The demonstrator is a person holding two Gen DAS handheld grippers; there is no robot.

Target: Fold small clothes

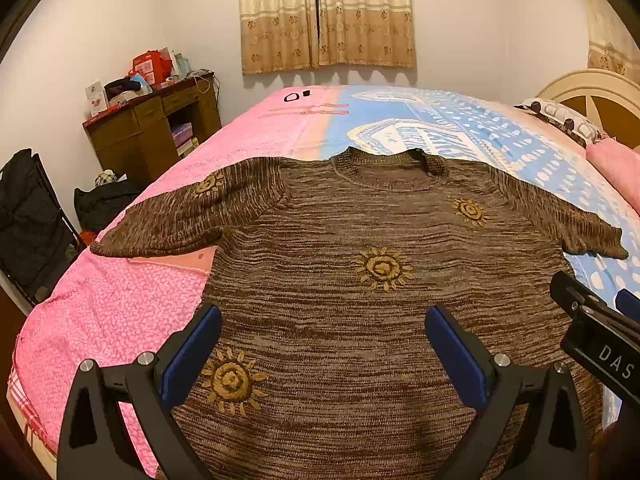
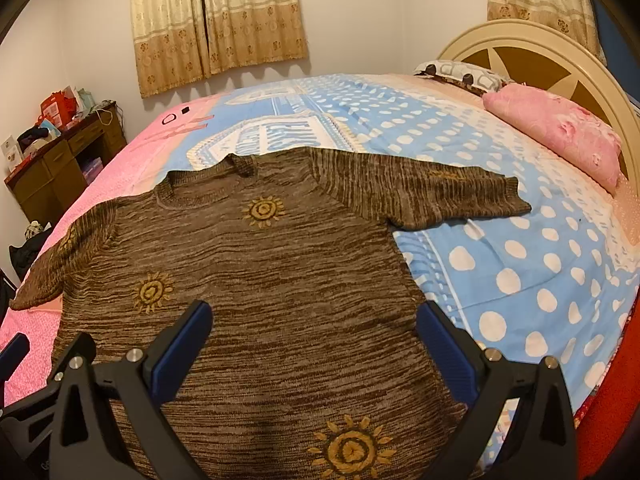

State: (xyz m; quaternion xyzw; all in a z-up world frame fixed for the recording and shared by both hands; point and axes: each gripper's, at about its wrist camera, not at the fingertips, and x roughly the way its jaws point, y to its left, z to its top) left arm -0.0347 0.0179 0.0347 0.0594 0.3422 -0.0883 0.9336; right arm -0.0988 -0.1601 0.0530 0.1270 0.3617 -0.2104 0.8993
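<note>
A brown knit sweater (image 1: 340,248) with yellow sun patterns lies flat and face up on the bed, collar away from me, both short sleeves spread out. It also shows in the right wrist view (image 2: 280,264). My left gripper (image 1: 324,320) is open and empty, hovering over the sweater's lower left part. My right gripper (image 2: 316,316) is open and empty over the lower right part, near the sweater's right edge. The right gripper's body (image 1: 592,328) shows at the right edge of the left wrist view.
The bed (image 2: 520,248) has a pink and blue polka-dot cover. Pink pillow (image 2: 560,132) and headboard (image 2: 532,52) lie at the far right. A wooden desk (image 1: 156,128) with clutter stands at the far left, beside a dark chair (image 1: 28,220).
</note>
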